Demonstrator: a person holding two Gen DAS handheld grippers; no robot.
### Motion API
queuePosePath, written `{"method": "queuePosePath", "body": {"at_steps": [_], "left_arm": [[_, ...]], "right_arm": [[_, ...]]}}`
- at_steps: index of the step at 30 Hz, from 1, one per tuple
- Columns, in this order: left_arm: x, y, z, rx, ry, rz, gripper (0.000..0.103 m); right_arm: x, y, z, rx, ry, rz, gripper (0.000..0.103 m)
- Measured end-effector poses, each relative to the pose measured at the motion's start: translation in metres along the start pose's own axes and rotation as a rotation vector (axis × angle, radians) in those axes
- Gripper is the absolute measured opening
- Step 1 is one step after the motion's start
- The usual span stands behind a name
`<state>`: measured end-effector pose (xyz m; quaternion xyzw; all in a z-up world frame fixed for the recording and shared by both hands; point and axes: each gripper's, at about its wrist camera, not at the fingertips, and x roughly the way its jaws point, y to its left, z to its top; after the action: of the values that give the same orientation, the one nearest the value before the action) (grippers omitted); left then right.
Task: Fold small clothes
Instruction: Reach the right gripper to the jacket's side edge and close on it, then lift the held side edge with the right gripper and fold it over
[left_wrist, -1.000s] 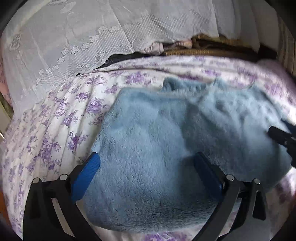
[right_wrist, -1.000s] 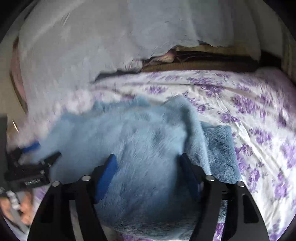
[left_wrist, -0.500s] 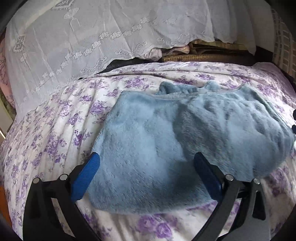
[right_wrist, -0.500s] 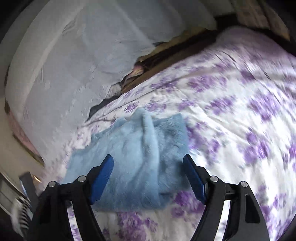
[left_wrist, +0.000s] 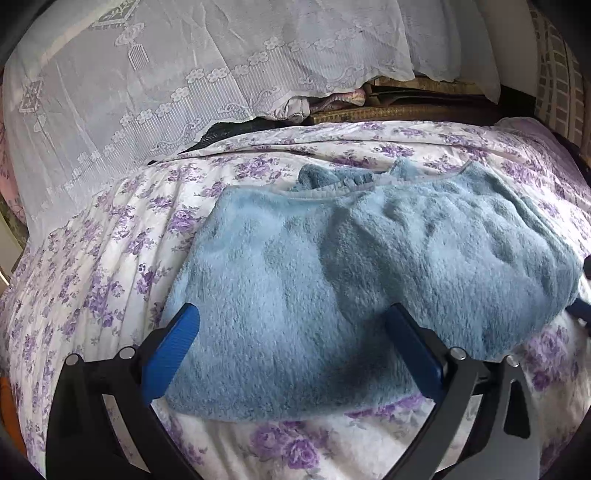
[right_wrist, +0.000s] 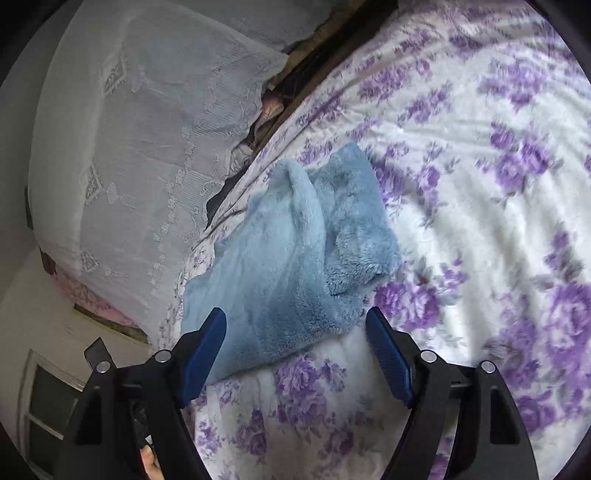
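Observation:
A fluffy light-blue garment (left_wrist: 332, 280) lies folded on the bed's white sheet with purple flowers (left_wrist: 92, 266). My left gripper (left_wrist: 295, 332) hovers just over its near edge, open, its blue pads wide apart with nothing pinched. In the right wrist view the same garment (right_wrist: 295, 258) lies in a thick folded stack, with a rolled ridge along its top. My right gripper (right_wrist: 295, 339) stands open just short of the garment's near corner, tilted to one side, and holds nothing.
A white lace cloth (left_wrist: 184, 74) hangs behind the bed's far edge. Dark and woven things (left_wrist: 406, 103) are tucked under it. Flowered sheet (right_wrist: 480, 184) stretches wide to the right of the garment. A wall and dark framed panes (right_wrist: 44, 406) lie at the left.
Both grippers have drawn back from the garment, which now lies free on the sheet. The right gripper has pulled away to the side and rolled, so its view is tilted.

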<state>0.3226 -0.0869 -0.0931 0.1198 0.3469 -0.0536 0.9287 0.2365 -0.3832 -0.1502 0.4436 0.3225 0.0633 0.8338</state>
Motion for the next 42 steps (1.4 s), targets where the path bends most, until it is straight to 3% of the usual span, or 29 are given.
{"method": "queuePosePath", "body": {"at_steps": [6,10,12,16,24,29,34,37,42], "left_arm": [[0.02,0.001,0.026,-0.051,0.09,-0.036,0.099],[0.049,0.002,0.024,-0.098,0.155,-0.07,0.099],[0.054,0.004,0.015,-0.118,0.142,-0.096,0.099],[0.049,-0.003,0.012,-0.087,0.101,-0.057,0.099],[0.04,0.001,0.011,-0.103,0.073,-0.069,0.099],[0.014,0.004,0.019,-0.122,-0.022,-0.115,0.099],[0.046,-0.017,0.014,-0.04,0.091,-0.11,0.099],[0.046,-0.016,0.013,-0.056,0.087,-0.116,0.099],[0.039,-0.026,0.01,-0.01,0.044,-0.053,0.099]], "right_arm": [[0.032,0.013,0.022,0.026,0.0,-0.139,0.082],[0.048,0.019,0.036,0.024,-0.043,-0.185,0.088],[0.052,0.021,0.035,-0.034,-0.082,-0.195,0.088],[0.052,0.027,0.027,-0.122,-0.104,-0.201,0.087],[0.043,0.024,0.028,-0.115,-0.127,-0.151,0.064],[0.042,0.022,0.027,-0.105,-0.125,-0.135,0.066],[0.048,0.026,0.027,-0.127,-0.108,-0.15,0.07],[0.053,0.028,0.028,-0.146,-0.099,-0.163,0.071],[0.057,0.03,0.028,-0.165,-0.101,-0.177,0.072]]}}
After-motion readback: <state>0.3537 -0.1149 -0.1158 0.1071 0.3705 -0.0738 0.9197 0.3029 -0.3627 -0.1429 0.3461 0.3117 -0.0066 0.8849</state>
